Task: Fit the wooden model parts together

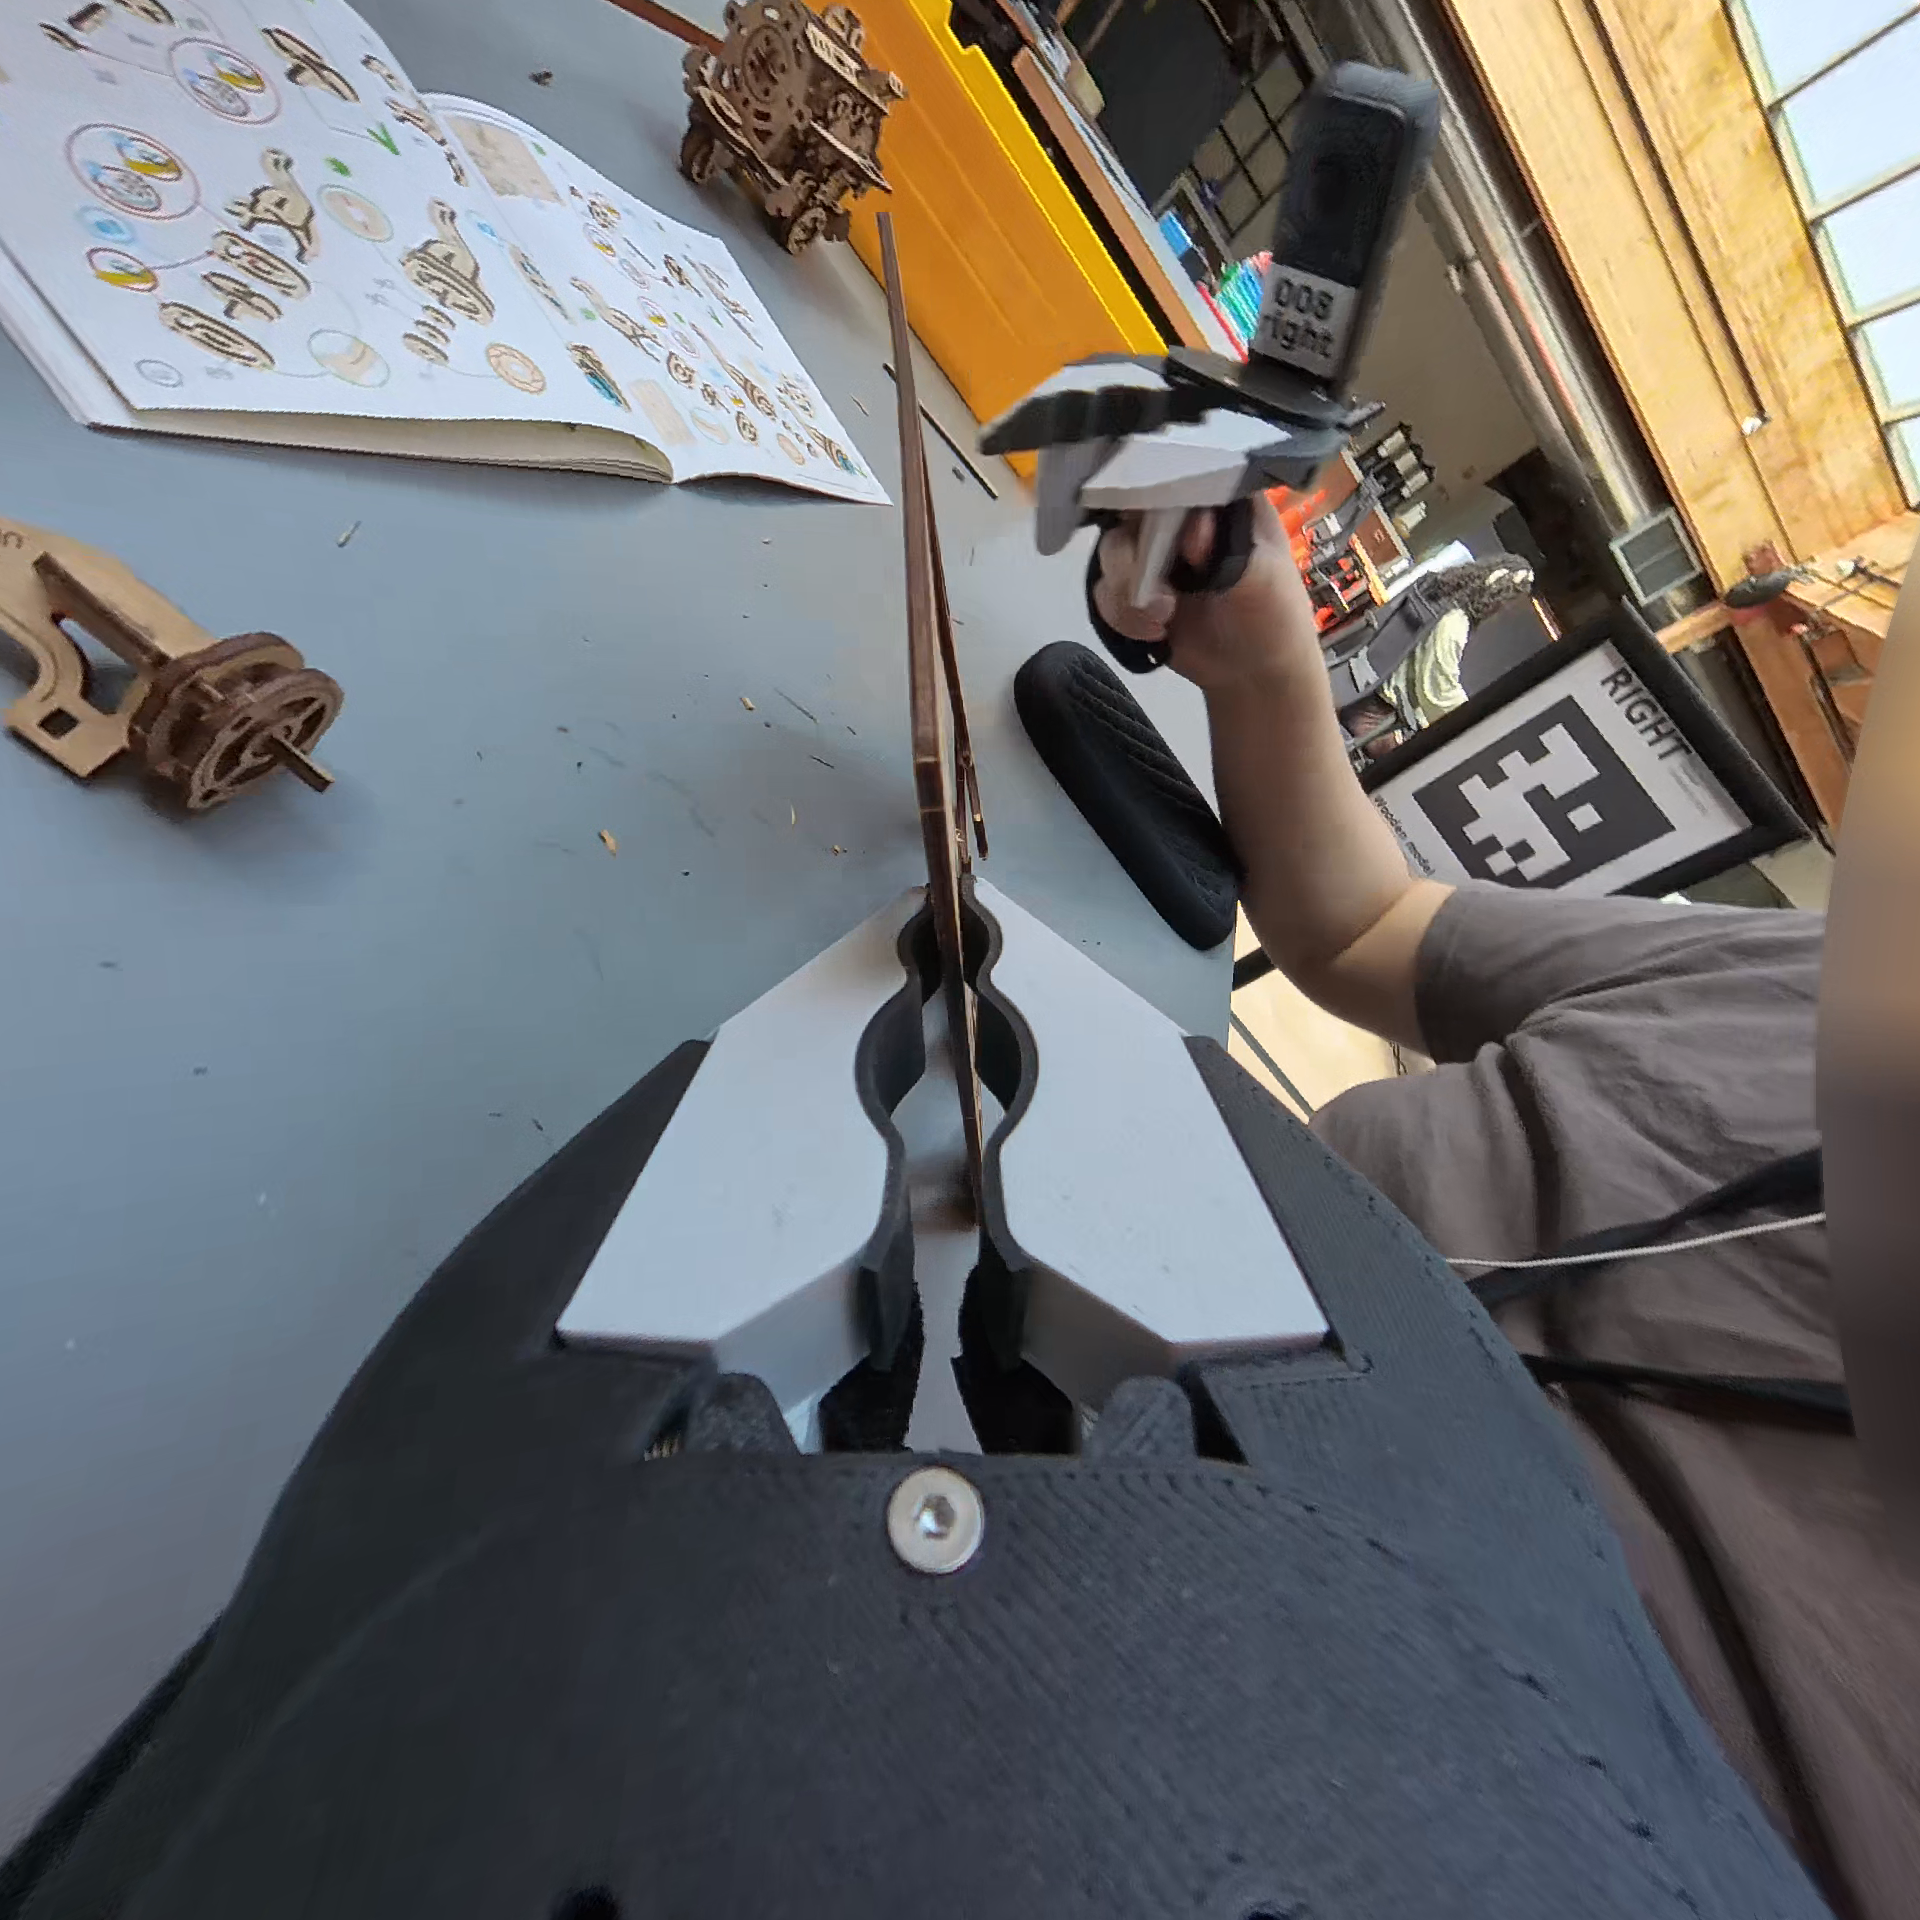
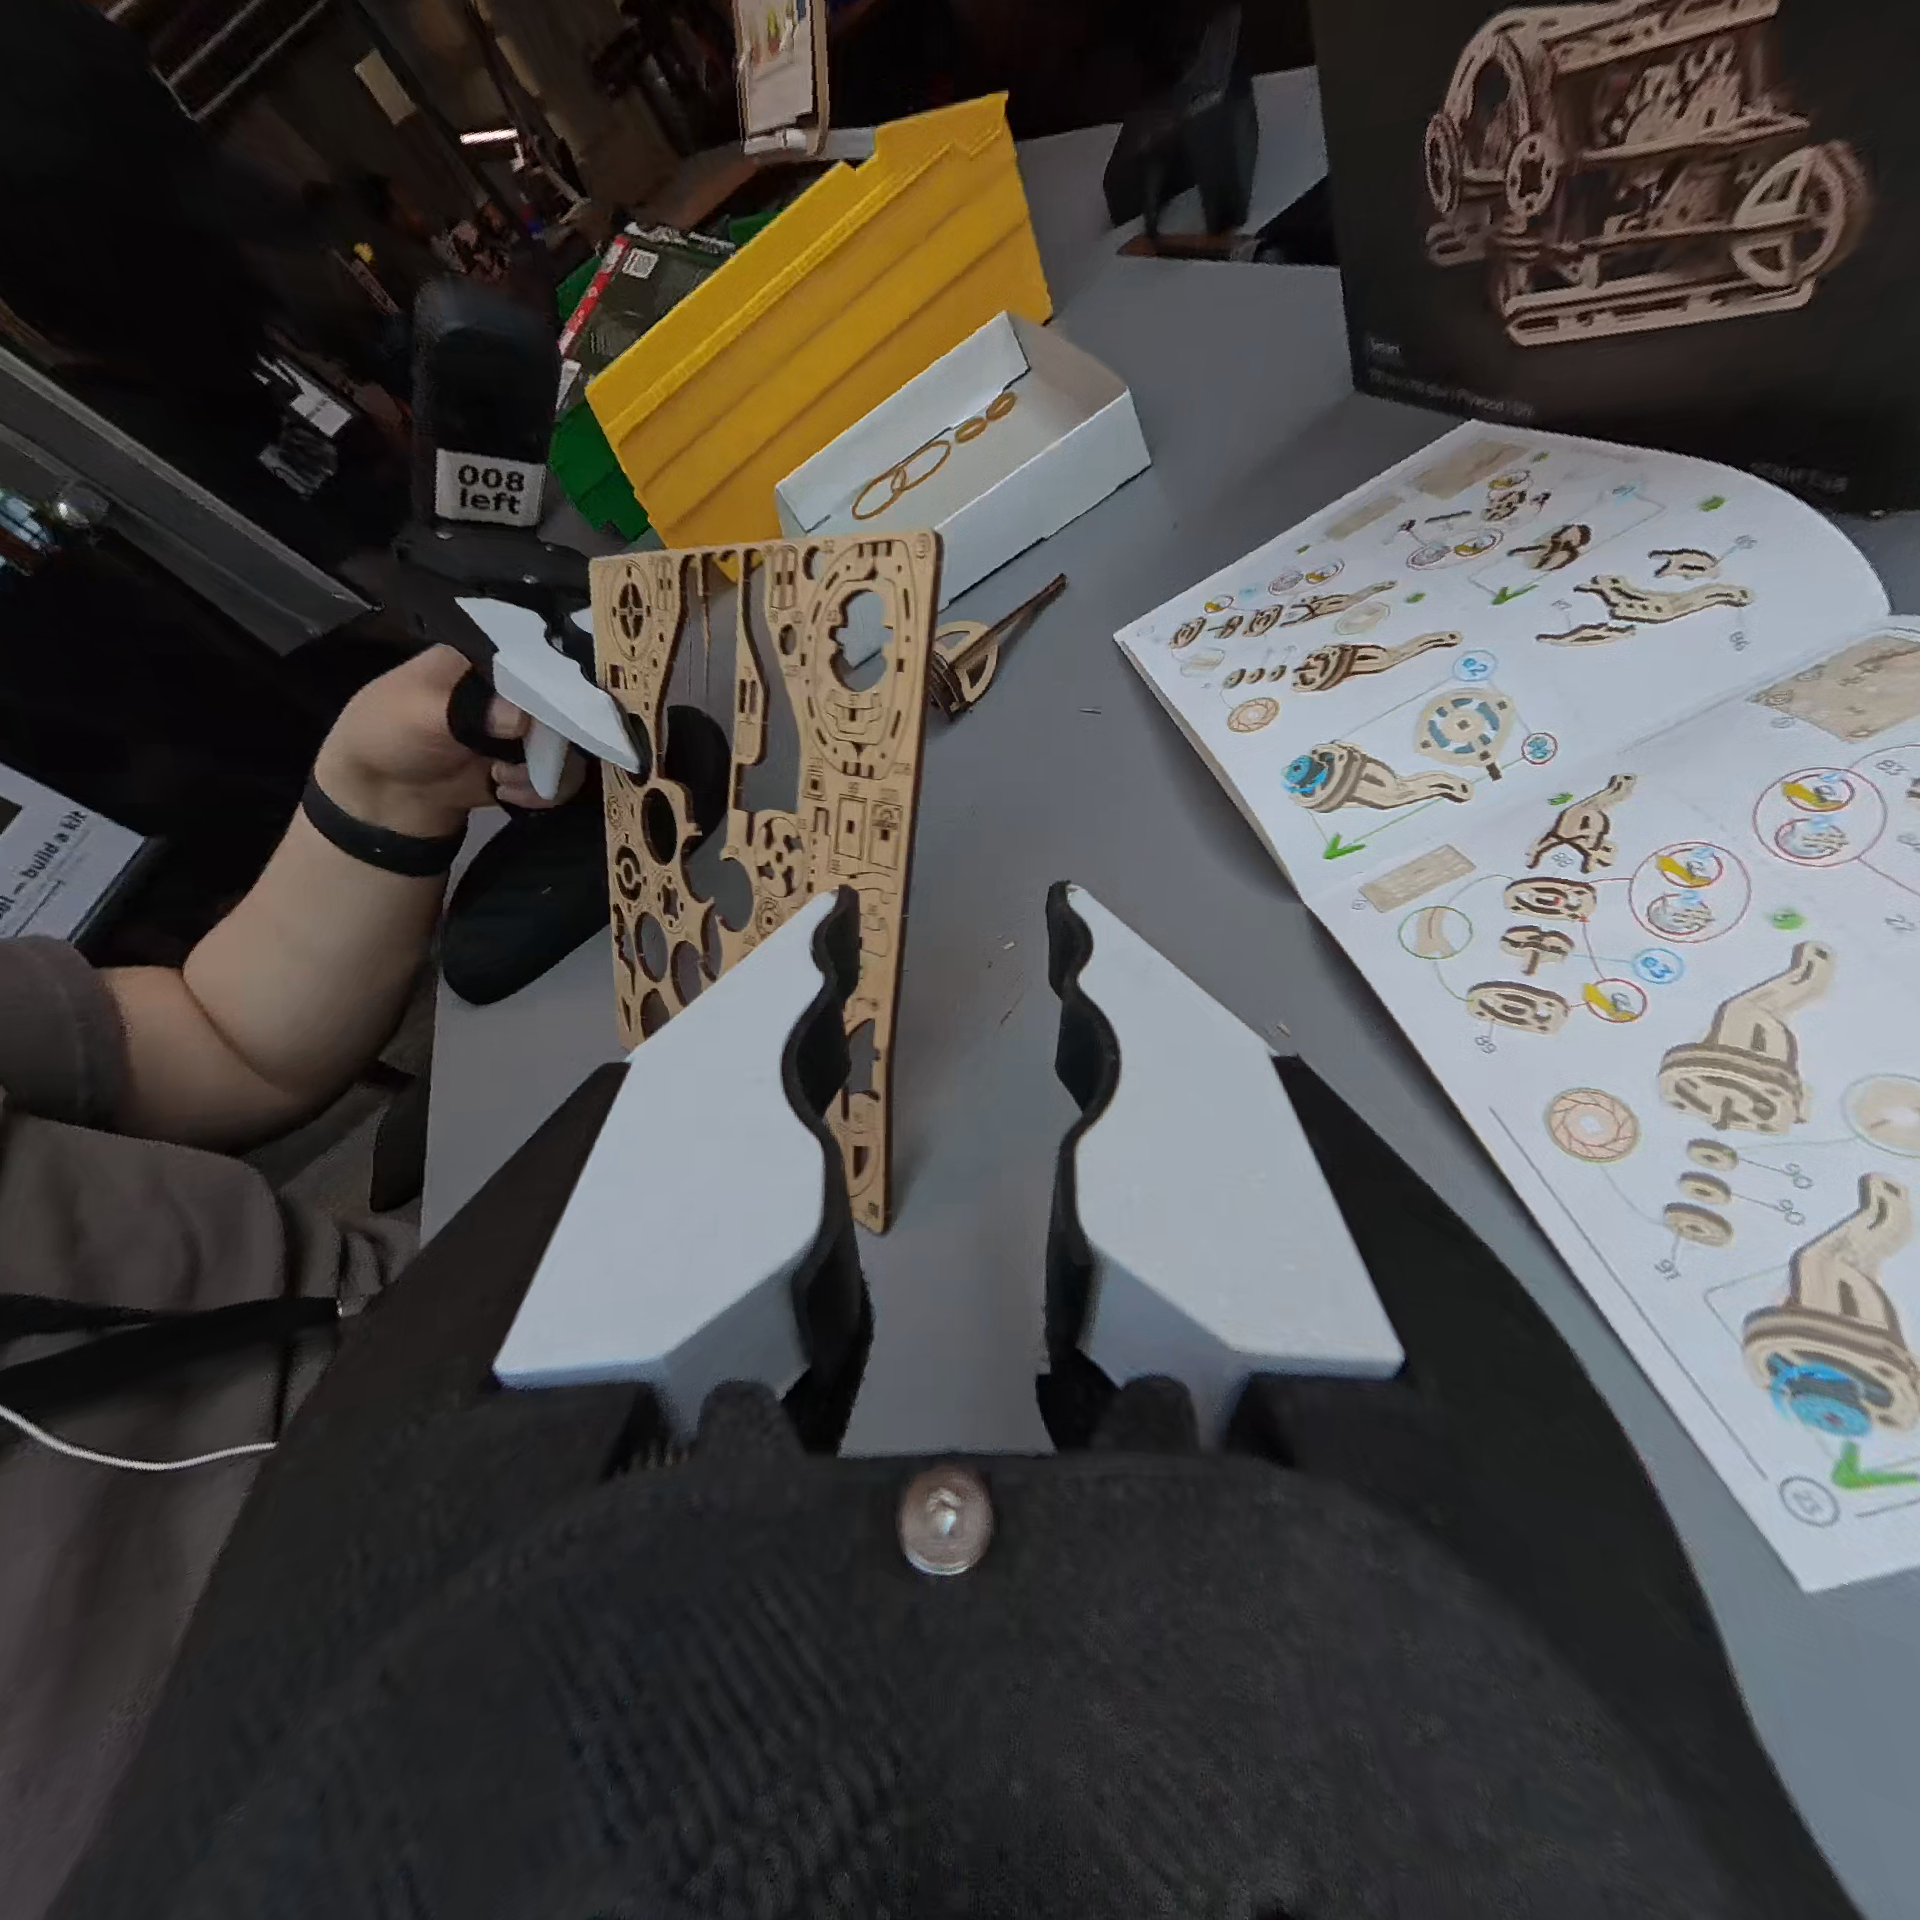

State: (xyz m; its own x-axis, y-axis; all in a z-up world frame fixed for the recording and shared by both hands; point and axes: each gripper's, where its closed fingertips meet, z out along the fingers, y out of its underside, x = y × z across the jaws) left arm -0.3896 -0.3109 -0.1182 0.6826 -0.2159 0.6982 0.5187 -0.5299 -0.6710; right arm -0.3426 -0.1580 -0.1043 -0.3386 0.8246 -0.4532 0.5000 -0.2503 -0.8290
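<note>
Grey and scuffed, the bench (image 2: 997,790) carries scattered wood crumbs, with workshop shelving and a timber-lined ceiling behind it. One laser-cut wooden parts sheet (image 2: 769,790) stands on edge, clamped in the closed jaws of the left gripper (image 1: 948,914); in the left wrist view the sheet (image 1: 914,540) runs straight ahead from those jaws as a thin dark line. The right gripper (image 2: 951,914) holds nothing, its jaws parted wide, the sheet just left of its left jaw. One open instruction booklet (image 2: 1558,935) lies to the right of the right jaws. Two built wooden assemblies show in the left wrist view: a geared arm piece (image 1: 197,696) left of the jaws and a boxy gear block (image 1: 784,114) farther ahead. One yellow bin (image 2: 831,322), one white tray (image 2: 1081,436) with wooden rings and one dark kit box (image 2: 1621,208) sit beyond. Both grippers bear printed tags, and a framed marker sign (image 1: 1558,800) stands off the bench edge.
</note>
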